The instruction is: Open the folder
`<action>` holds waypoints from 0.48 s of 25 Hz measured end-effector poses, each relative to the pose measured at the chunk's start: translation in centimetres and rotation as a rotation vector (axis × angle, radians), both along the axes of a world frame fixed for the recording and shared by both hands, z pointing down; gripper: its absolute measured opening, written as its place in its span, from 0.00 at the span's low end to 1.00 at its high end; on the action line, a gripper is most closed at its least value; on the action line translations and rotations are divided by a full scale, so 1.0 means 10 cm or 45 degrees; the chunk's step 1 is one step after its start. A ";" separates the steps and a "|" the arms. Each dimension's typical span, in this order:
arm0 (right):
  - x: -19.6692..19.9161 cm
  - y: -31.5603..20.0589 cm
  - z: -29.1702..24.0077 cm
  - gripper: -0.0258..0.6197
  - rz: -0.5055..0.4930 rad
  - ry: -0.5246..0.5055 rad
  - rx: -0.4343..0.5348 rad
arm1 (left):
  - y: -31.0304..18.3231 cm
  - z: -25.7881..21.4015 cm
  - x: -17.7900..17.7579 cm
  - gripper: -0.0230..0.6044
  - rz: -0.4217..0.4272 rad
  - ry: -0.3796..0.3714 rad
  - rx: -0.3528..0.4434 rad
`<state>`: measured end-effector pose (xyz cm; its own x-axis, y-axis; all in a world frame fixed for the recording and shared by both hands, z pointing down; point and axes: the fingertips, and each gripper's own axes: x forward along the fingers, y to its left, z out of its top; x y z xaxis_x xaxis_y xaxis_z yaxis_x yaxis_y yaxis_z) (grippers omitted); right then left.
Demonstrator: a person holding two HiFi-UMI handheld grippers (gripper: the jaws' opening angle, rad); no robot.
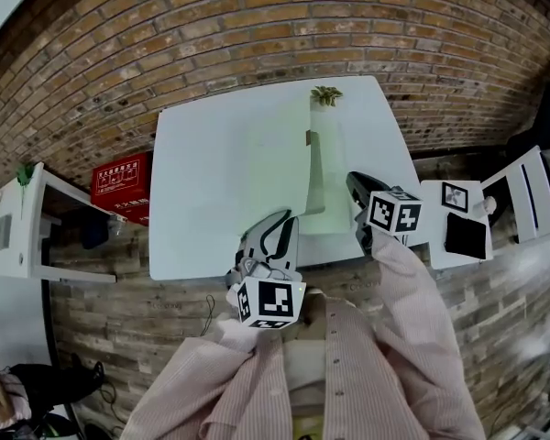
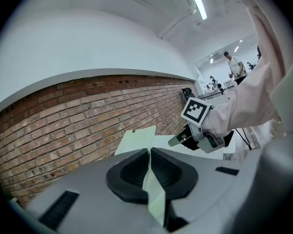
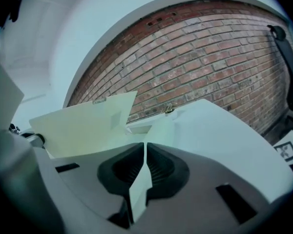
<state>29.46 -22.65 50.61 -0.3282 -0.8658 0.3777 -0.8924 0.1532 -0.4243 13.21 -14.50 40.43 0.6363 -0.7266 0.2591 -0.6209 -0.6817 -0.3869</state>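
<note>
The left claw (image 2: pixel 150 152) is pinching one pale green cover of the folder (image 2: pixel 155 198) between jaws that are closed on it, holding that cover tilted up off the white worktop (image 1: pixel 211 181). The right claw (image 3: pixel 144 147) is clamping the folder's other edge the same way. The folder is sitting partly opened toward the worktop's right side, with a brick wall (image 3: pixel 210 67) standing behind.

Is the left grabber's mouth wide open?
No, the left gripper has its jaws pressed together on a thin pale green sheet of the folder.
</note>
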 end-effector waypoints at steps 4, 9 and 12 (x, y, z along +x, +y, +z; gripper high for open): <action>-0.20 -0.01 -0.15 0.05 -0.024 0.037 0.047 | -0.08 -0.14 -0.17 0.05 -0.027 0.087 -0.032; -0.56 -0.01 -0.28 0.05 -0.030 0.045 0.081 | -0.13 -0.21 -0.42 0.04 -0.038 0.159 -0.080; -0.80 0.00 -0.33 0.05 -0.027 0.035 0.105 | -0.12 -0.21 -0.58 0.04 -0.033 0.193 -0.096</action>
